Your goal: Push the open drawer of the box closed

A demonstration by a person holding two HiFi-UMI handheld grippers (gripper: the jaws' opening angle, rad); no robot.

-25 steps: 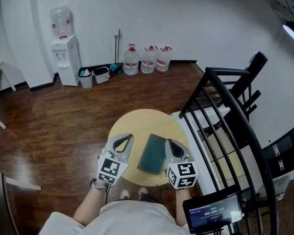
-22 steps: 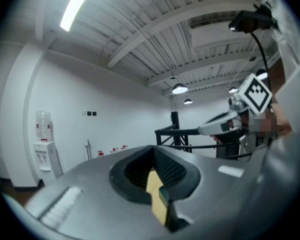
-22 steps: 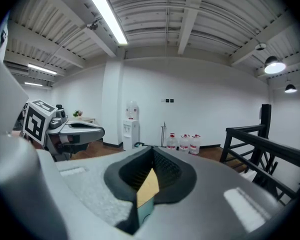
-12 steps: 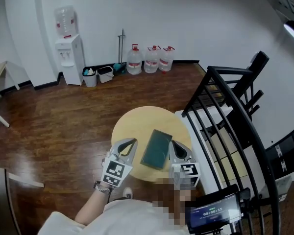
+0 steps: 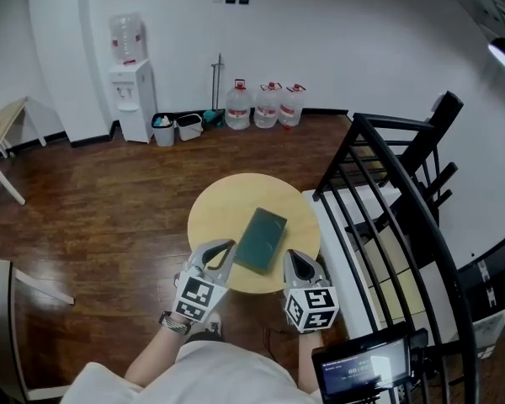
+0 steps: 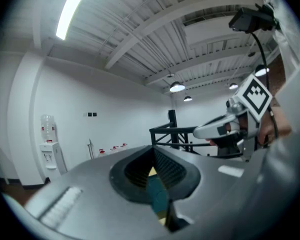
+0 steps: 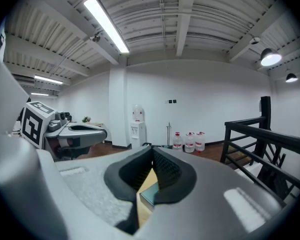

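A dark green flat box lies slantwise on the round wooden table. I cannot make out its drawer from above. My left gripper hovers at the table's near edge, just left of the box's near corner, jaws shut and empty. My right gripper is at the near right of the box, also shut with nothing in it. In the left gripper view the box shows as a sliver past the closed jaws, with the right gripper to the side. The right gripper view shows a box corner and the left gripper.
A black metal railing runs close along the table's right side. Water jugs, a water dispenser and small bins stand at the far wall. A light table is at the left, and a screen at the bottom right.
Both grippers stood along the box's sides; now they sit nearer me, at the table's near edge. The camera has tilted, so the table lies slightly higher in view.
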